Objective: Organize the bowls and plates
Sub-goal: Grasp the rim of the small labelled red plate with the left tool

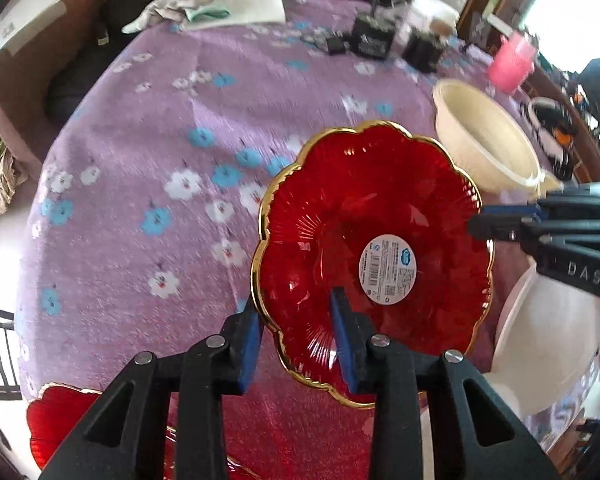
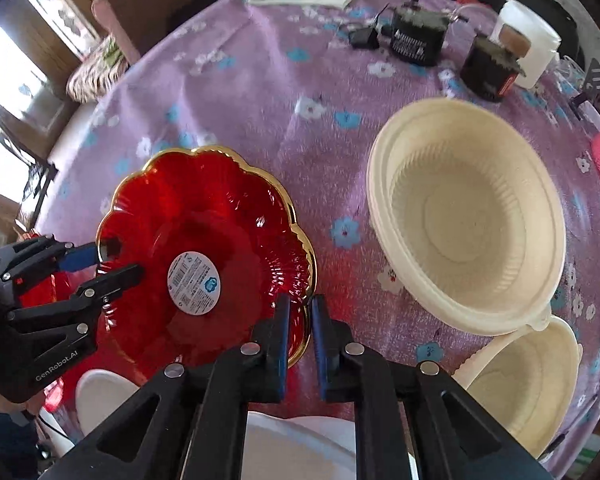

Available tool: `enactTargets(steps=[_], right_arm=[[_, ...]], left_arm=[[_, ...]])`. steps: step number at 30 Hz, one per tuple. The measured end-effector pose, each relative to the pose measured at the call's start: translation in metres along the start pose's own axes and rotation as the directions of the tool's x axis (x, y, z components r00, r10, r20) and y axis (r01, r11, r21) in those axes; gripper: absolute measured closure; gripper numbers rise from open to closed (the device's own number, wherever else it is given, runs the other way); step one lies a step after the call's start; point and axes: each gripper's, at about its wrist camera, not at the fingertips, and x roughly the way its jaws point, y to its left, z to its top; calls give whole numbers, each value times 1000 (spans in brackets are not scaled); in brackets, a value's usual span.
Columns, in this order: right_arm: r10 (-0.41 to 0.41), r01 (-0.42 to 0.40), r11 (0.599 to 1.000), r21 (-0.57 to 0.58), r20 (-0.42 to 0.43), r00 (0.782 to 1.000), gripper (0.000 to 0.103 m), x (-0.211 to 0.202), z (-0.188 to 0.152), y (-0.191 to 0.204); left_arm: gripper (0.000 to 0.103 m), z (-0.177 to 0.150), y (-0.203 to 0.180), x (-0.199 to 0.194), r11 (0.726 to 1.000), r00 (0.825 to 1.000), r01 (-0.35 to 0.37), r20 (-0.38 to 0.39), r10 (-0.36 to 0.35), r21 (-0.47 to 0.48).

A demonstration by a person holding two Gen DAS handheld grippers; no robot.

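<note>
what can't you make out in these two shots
- Sticker text on the red plate: too small, both views.
- Second red plate: left view, cut by the edge and hidden by the left claw.
- White dish: right view, behind the right claw.
- Far dark boxes: blurred.

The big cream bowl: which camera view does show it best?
The right wrist view. There the big cream bowl shows whole, with its full rim and ribbed inside. In the left wrist view the same bowl sits near the right edge, smaller, blurred and seen from the side.
</note>
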Motion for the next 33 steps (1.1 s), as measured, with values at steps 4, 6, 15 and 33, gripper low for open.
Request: enactTargets(steps=[4, 6, 15, 33], right_arm=[[37, -39, 998, 39, 48, 998, 91, -12, 3, -1], [46, -49, 997, 51, 67, 997, 91, -15, 4, 1], [134, -148, 982, 114, 127, 983, 91, -31, -3, 4], [285, -296, 954, 46, 164, 944, 91, -58, -32, 60]], left_arm=[[72, 7, 3, -13, 1000, 999, -17, 38, 17, -9], [72, 10, 4, -18, 999, 998, -34, 58, 34, -7], [71, 12, 10, -33, 999, 996, -32, 85, 33, -17], [66, -41, 52, -96, 998, 988, -43, 148, 48, -34]])
